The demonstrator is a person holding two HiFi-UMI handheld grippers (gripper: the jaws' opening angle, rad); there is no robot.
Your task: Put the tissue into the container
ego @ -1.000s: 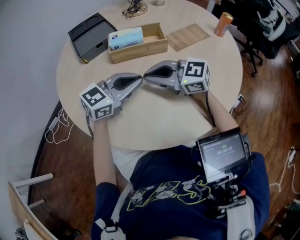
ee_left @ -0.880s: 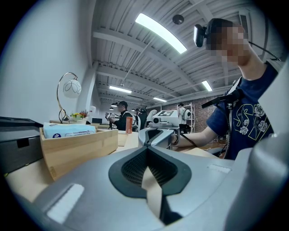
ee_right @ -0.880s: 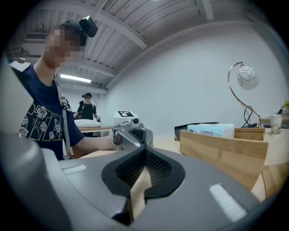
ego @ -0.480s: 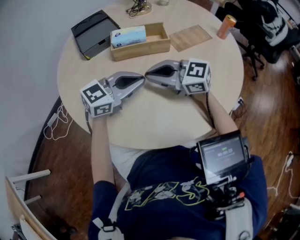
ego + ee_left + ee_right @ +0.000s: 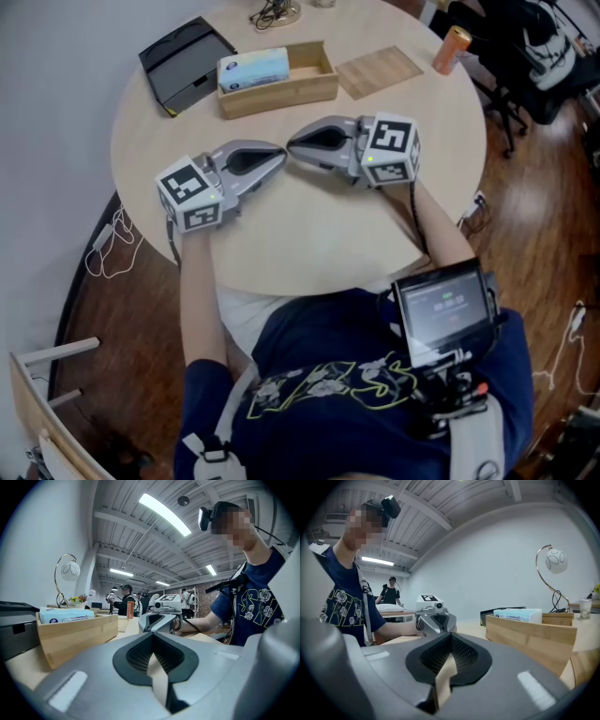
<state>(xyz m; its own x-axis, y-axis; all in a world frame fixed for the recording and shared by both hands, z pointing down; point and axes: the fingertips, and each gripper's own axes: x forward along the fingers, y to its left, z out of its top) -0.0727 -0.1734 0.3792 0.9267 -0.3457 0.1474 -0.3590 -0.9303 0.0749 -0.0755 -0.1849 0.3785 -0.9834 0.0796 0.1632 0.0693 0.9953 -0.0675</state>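
Right now both tools are resting on the pale round counter just in front of the person, lying nose to nose. The left hand-held gripper is sitting fully closed with nothing between its ribbed dark pads, and the right hand-held gripper is lying the same way, shut and empty. Their grey tips are almost meeting, though I cannot tell whether they are touching. Straight ahead of those tips, and a little to the left, the tissue is lying as a soft, pale blue pack inside the left end of a shallow wooden box, leaving the box's right end bare. Pack and box are both running lengthwise across the counter, roughly parallel to the line of the two tools. Since the pack is sitting toward the left end, the left hand is probably having the shorter reach, and closing across the pack's short width looks easier than spanning its length. Further left, a black tray is lying beside the box. A flat wooden board is lying to the box's right, and an orange can is standing near the far right edge.
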